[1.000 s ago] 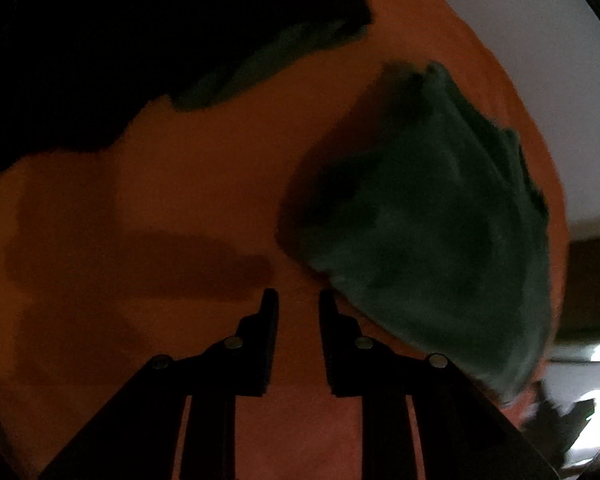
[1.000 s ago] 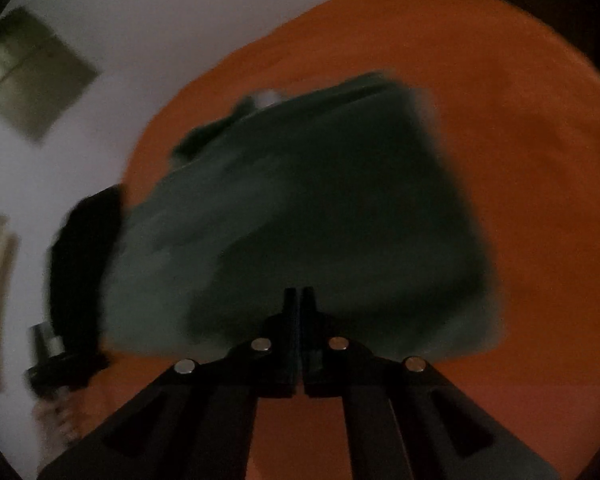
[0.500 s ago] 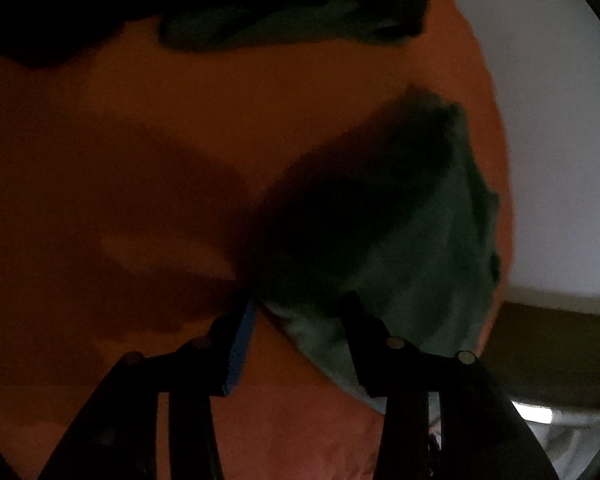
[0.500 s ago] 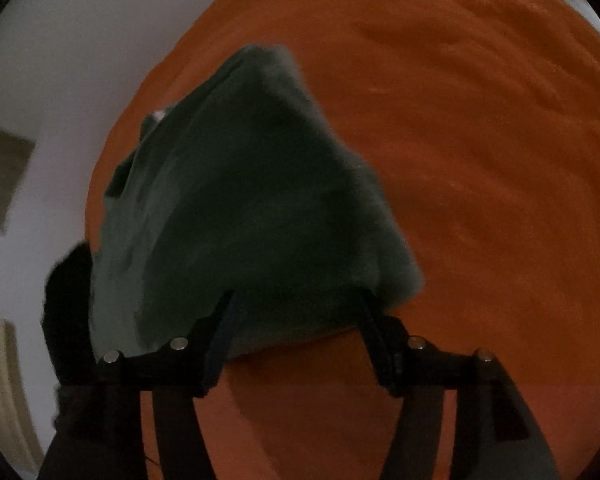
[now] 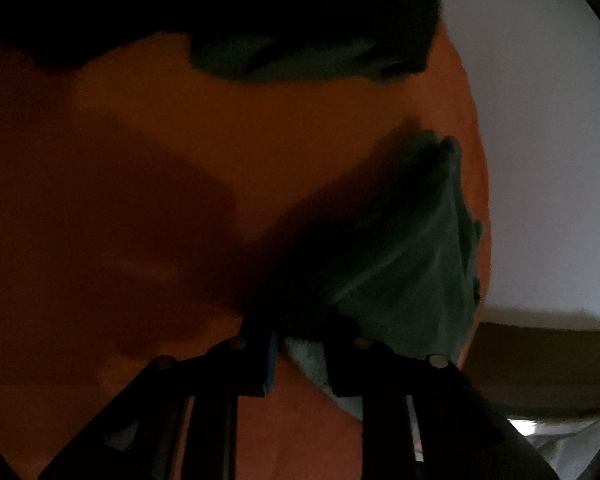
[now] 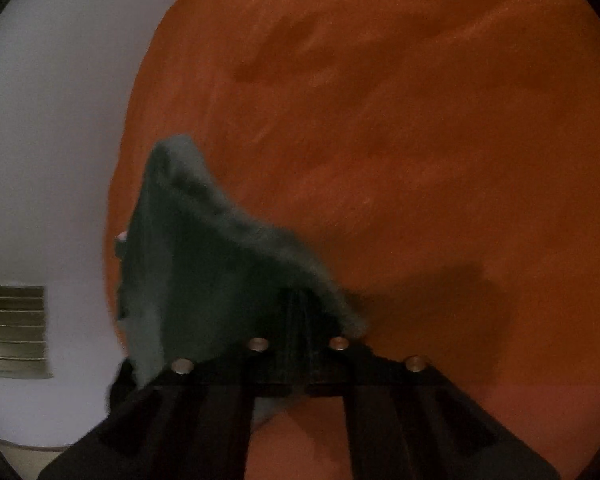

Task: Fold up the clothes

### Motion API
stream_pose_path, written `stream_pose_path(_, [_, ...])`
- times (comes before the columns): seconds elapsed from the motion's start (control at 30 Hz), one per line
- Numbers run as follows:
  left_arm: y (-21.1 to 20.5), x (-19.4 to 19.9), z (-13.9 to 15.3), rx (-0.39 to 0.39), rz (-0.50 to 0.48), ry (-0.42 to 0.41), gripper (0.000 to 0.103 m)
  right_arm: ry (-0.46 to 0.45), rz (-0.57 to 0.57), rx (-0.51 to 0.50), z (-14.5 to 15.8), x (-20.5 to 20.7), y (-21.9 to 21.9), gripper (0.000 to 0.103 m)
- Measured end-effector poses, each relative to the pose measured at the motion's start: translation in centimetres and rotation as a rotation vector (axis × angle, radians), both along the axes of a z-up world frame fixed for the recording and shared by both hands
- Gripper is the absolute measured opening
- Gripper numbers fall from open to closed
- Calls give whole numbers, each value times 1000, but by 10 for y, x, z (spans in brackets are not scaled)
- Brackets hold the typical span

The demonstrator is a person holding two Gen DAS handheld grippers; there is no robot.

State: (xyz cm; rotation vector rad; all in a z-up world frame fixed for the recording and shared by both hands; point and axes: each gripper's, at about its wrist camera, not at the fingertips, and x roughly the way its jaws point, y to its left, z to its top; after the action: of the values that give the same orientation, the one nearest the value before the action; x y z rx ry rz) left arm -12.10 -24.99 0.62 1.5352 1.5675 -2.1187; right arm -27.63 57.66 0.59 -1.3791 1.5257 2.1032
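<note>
Garment point(image 6: 204, 280) edge pinched; orange surface point(image 6: 420, 120) beyond.

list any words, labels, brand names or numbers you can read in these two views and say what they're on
None: no readable text in either view.
The dark green garment shows only a small pale speck at its far edge, perhaps a tag, too small and blurred to read.
The orange cover, the left tool and the right tool carry no visible lettering.
The slatted panel on the floor shows no markings.
</note>
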Motion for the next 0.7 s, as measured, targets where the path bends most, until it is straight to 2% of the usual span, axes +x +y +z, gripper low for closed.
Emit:
stream_pose_path(0.13, [-5,6,13,-16,18,-24,26,-3,25,47,7,4,2,1])
stream_pose_path(0.27, [-6,12,25,-28,26,-44,26,24,129,130,27,14,-12,1])
stream_pose_path(0.43, [32,17,30,-80,-116,-16,27,115,338,300,65,14,-56,1])
stream_pose_path(0.5, [46,21,41,-132,-172,19,27,192,462,427,82,10,-92,1])
stream_pose_path(0.57, [69,20,62,-259,-226,95,27,282,606,560,100,7,-133,1])
stream_pose_path(0.67, [118,16,84,-463,-372,196,34,345,775,635,109,6,-182,1])
stream_pose_path(0.7, [137,12,85,-502,-429,220,38,348,814,632,108,3,-197,1])
